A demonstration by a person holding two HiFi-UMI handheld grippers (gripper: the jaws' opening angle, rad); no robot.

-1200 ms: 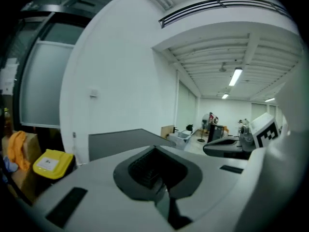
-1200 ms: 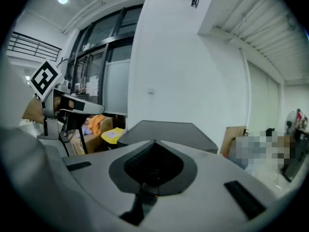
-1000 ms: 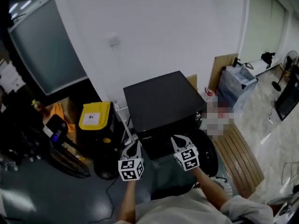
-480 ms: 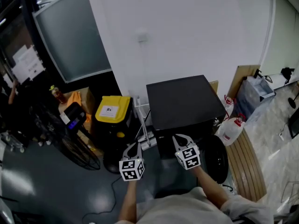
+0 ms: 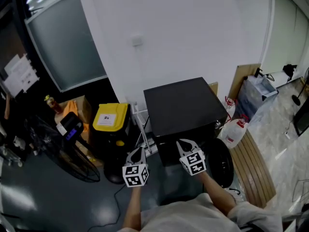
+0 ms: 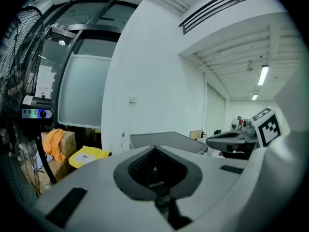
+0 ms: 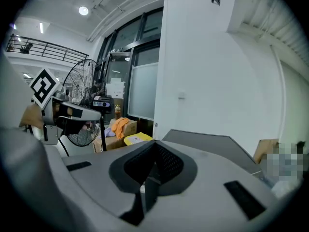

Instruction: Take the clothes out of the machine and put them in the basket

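The black washing machine (image 5: 183, 108) stands against the white wall, seen from above in the head view. Its round dark door (image 5: 221, 161) hangs open at the front right, and the drum's inside is hidden. My left gripper (image 5: 140, 151) is shut and empty, just left of the machine's front corner. My right gripper (image 5: 185, 143) is shut and empty over the machine's front edge. In the left gripper view the shut left gripper (image 6: 154, 149) points at the machine's top (image 6: 164, 138). The right gripper (image 7: 155, 144) looks over the same top (image 7: 212, 141).
A black bin with a yellow lid (image 5: 110, 117) stands left of the machine. Farther left are a floor fan (image 5: 72, 156) and a cardboard box with orange cloth (image 5: 72, 106). White jugs (image 5: 234, 129), a wooden slatted board (image 5: 256, 170) and a translucent tub (image 5: 256, 88) lie to the right.
The view has swung, so the machine now sits a little farther right in the picture. Both grippers stay shut, side by side before its front.
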